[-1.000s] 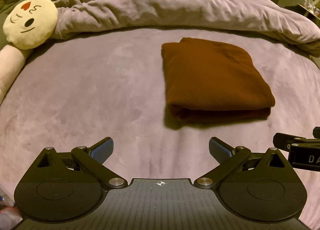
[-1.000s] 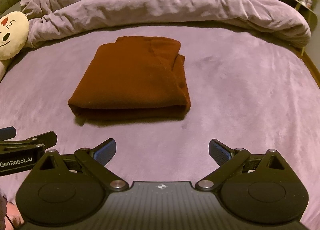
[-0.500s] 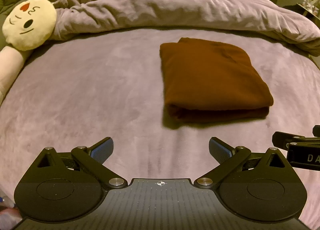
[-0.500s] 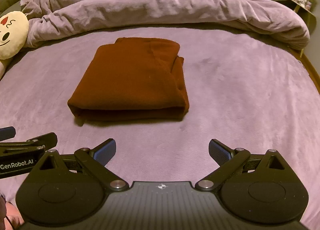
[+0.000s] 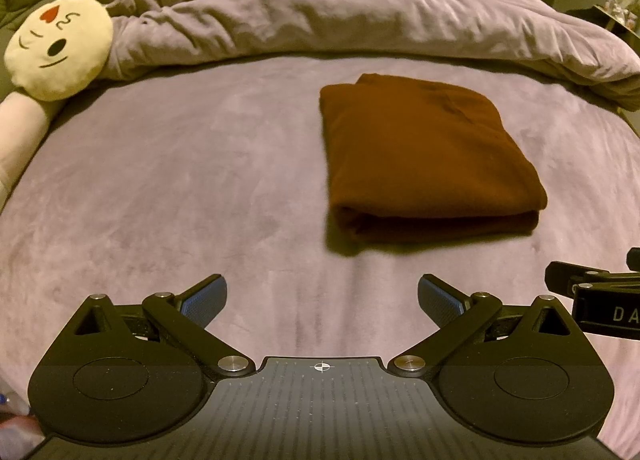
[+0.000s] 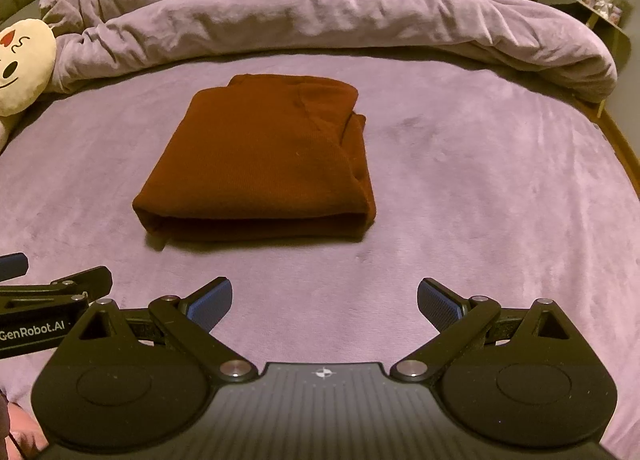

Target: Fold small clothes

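Brown garment (image 6: 260, 156): folded compact, ahead of both fingertip pairs. Left gripper (image 5: 322, 296), right gripper (image 6: 324, 298): spread wide, nothing held. Folding judged finished; no further grasp is required.

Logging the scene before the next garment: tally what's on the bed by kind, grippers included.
Folded brown garment: 1
Bunched purple duvet: 1
Cream plush toy with a face: 1
Grippers, jaws open and empty: 2, left gripper and right gripper
Total: 5
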{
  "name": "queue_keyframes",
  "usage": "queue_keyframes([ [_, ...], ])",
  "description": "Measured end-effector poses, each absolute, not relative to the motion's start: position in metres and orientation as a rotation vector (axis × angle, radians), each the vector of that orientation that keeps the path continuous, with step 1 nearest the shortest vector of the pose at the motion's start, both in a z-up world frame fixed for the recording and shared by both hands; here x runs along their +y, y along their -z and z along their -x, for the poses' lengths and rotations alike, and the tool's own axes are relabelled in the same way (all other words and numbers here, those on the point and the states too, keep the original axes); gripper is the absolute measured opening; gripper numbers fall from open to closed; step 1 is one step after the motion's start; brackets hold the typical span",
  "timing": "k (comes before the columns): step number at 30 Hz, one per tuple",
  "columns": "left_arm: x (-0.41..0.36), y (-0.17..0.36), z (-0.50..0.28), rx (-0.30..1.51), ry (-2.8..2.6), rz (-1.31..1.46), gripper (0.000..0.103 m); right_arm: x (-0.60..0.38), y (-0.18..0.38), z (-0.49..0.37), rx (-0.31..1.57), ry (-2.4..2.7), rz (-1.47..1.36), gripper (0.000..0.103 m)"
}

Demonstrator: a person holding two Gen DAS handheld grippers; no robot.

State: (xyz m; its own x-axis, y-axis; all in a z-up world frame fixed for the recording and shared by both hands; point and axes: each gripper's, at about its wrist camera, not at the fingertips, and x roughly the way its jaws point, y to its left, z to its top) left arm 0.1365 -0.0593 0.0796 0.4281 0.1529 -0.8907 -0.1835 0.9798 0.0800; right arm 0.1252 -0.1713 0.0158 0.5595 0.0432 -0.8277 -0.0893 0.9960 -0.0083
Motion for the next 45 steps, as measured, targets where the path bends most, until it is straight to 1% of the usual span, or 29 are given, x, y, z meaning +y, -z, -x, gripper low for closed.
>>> queue_keyframes([
  [45,-0.0633,-0.0749,-0.1368,1.112,-0.197,0.004,0.103,-0.1763,-0.0157,-0.1252,0.972,-0.077,0.04,0.099],
])
